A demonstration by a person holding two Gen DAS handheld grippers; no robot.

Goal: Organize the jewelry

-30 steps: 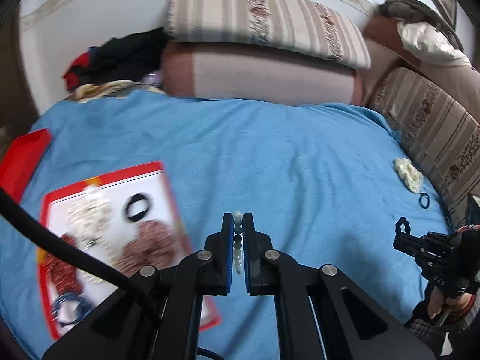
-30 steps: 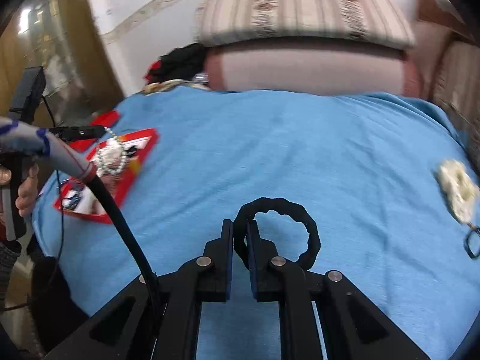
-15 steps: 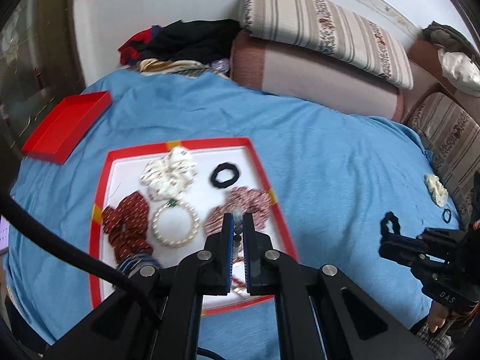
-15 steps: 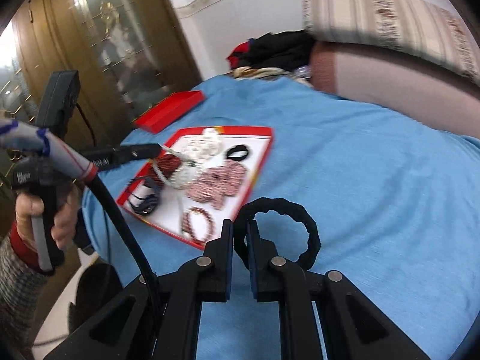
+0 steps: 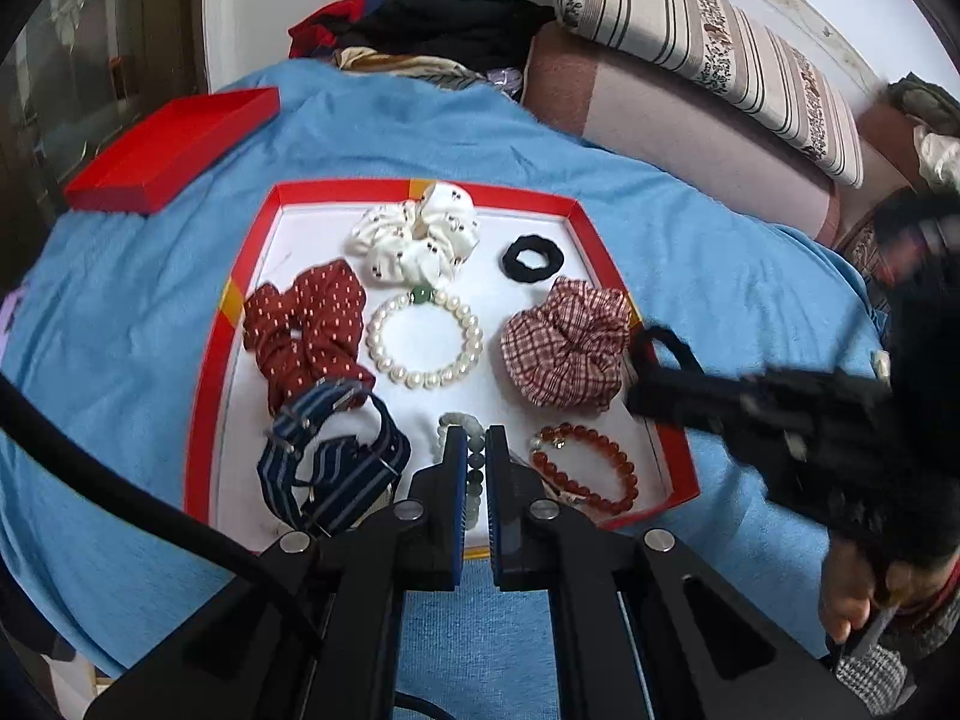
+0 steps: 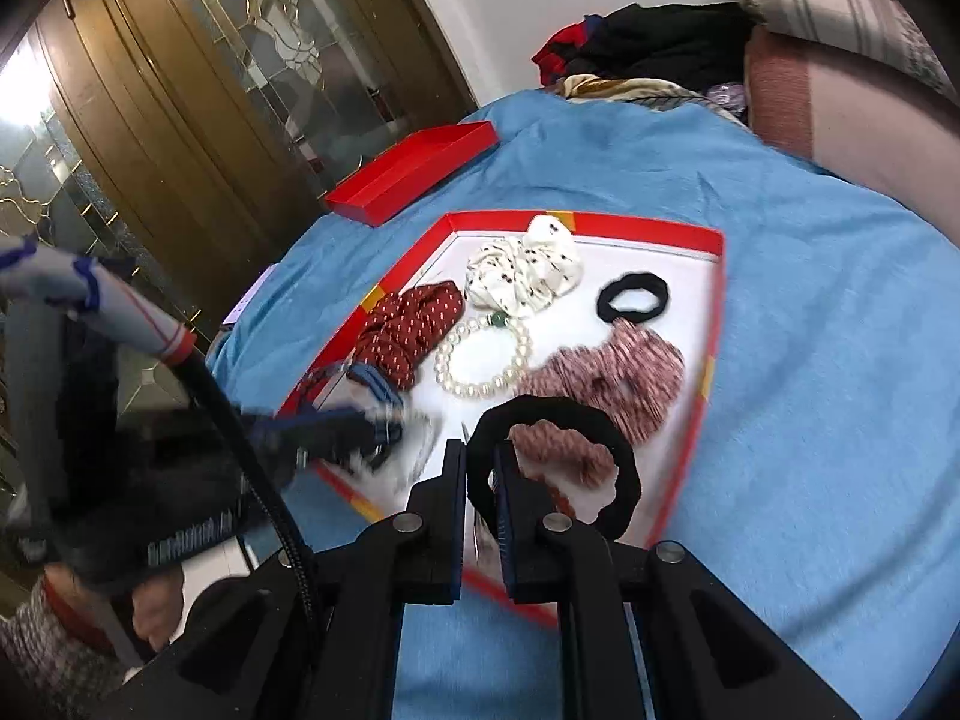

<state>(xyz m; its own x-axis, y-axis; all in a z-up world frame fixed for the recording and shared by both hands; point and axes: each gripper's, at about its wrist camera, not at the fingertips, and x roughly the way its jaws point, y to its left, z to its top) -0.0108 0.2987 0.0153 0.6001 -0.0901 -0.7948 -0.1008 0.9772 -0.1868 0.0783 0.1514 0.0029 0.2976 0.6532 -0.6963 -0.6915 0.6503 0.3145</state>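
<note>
A red-rimmed white tray (image 5: 231,324) (image 6: 713,252) lies on the blue bedspread. It holds a white scrunchie (image 5: 417,234), red dotted scrunchie (image 5: 306,324), plaid scrunchie (image 5: 567,342), small black hair tie (image 5: 531,259), pearl bracelet (image 5: 426,339), red bead bracelet (image 5: 585,468) and striped strap (image 5: 333,468). My left gripper (image 5: 476,450) is shut on a pale bead bracelet (image 5: 474,462) over the tray's near part. My right gripper (image 6: 480,468) is shut on a black hair tie (image 6: 600,420), hovering over the tray's near right edge; it also shows blurred in the left wrist view (image 5: 660,342).
A red box lid (image 5: 168,150) (image 6: 414,171) lies on the bed beyond the tray's left corner. Piled clothes (image 5: 432,30) and striped cushions (image 5: 708,42) line the back. A glazed wooden door (image 6: 180,120) stands left of the bed.
Both grippers have swung left and moved in over the tray, each still holding its item. The tray now fills the middle of both views.
</note>
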